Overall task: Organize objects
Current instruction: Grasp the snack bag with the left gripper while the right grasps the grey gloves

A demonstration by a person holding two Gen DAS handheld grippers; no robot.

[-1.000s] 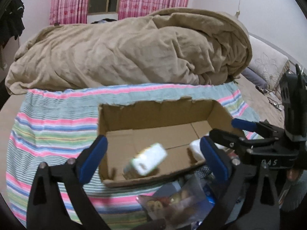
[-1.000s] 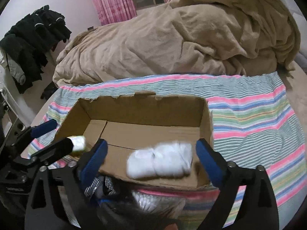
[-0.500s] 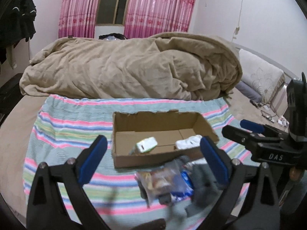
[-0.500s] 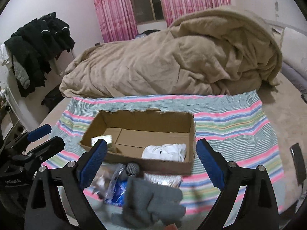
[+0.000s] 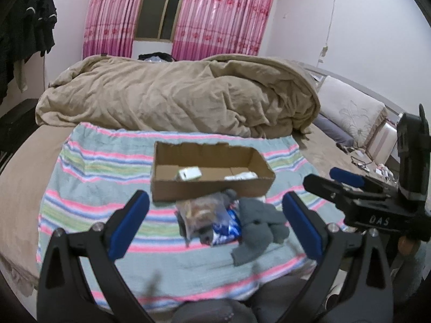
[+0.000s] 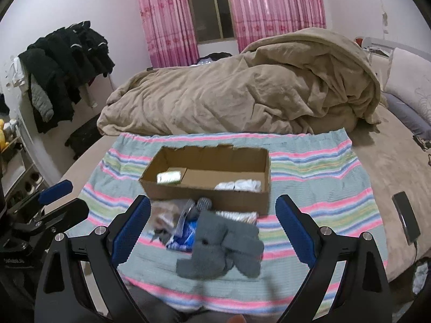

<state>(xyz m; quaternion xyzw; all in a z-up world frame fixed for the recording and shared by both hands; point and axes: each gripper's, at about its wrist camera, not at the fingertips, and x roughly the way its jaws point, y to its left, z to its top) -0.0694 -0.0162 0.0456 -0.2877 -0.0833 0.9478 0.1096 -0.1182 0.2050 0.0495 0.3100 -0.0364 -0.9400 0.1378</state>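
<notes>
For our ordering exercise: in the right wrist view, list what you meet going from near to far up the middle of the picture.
Grey socks → cardboard box → striped blanket → tan duvet → pink curtains.

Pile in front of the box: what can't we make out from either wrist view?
- Clear bag, left wrist: contents blurred.
- Blue packet, right wrist: mostly under the grey socks; print unreadable.
- White bundle in the cardboard box, left wrist: front wall hides most.
- Small white box, right wrist: label too small.
</notes>
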